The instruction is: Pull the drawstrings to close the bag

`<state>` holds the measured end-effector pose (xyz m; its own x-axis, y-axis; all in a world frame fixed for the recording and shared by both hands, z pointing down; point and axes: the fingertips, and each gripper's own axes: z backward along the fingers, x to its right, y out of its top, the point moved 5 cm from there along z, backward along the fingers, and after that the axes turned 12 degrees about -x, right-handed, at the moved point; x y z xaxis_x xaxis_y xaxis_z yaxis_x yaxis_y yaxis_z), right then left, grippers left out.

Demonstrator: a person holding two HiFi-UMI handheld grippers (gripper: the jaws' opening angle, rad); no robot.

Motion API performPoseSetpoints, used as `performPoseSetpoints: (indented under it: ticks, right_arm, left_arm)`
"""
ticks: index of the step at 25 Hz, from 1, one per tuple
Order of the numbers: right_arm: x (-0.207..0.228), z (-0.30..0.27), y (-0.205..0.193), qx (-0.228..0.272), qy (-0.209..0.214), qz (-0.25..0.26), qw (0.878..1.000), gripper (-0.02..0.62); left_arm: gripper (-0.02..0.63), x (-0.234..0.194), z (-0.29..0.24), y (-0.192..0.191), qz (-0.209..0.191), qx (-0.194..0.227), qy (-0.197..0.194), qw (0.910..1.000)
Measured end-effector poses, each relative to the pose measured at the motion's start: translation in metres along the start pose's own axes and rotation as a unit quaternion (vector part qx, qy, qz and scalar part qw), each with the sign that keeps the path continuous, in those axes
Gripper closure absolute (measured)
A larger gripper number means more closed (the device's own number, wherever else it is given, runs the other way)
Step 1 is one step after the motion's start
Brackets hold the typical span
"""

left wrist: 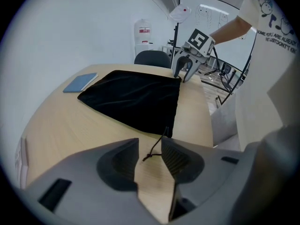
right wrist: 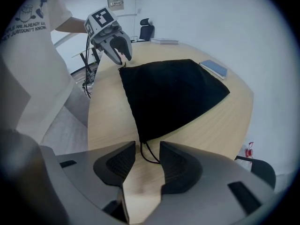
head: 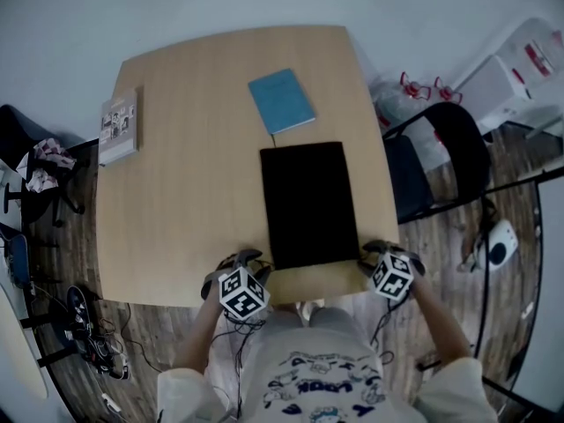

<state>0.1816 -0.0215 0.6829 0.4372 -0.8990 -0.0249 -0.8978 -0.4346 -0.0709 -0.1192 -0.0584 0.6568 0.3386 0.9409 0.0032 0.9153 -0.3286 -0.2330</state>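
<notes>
- Two drawstrings: the left cord (left wrist: 150, 155) lies unpinched between the open left hand-held gripper (left wrist: 149, 140) jaws.
- The right hand-held gripper (right wrist: 147, 143), also open, straddles the right loop (right wrist: 146, 158); the bag (head: 308, 201) stretches away beyond both.

Bag (head: 308, 203): black cloth, matt, soft-looking, faintly creased.
Table (head: 176, 192) under the bag: pale wood grain, smooth, low sheen.
Drawstrings (right wrist: 147, 154) at the bag's near corners: thin dark cord.
Notebook (head: 281, 100) beyond the bag: blue cover, smooth, matt.
Left gripper (left wrist: 150, 144), beside the bag: grey matt plastic, ribbed pads (left wrist: 176, 158).
Right gripper (right wrist: 147, 149): likewise.
</notes>
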Motion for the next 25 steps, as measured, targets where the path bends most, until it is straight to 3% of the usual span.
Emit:
performPoseSetpoints:
  ticks: [8, 13, 25]
  right_arm:
    - [-0.01, 0.004, 0.0, -0.004, 0.066, 0.005, 0.998, 0.58]
    - [-0.002, 0.006, -0.001, -0.008, 0.088, -0.025, 0.996, 0.586]
    - [0.005, 0.007, -0.001, 0.002, 0.085, -0.011, 0.996, 0.588]
  left_arm:
    - [0.476, -0.002, -0.005, 0.005, -0.021, -0.024, -0.003, 0.9995]
    - [0.475, -0.004, -0.007, 0.001, -0.022, -0.032, -0.008, 0.9992]
    - [0.471, 0.004, -0.018, 0.006, -0.089, -0.098, -0.028, 0.9908]
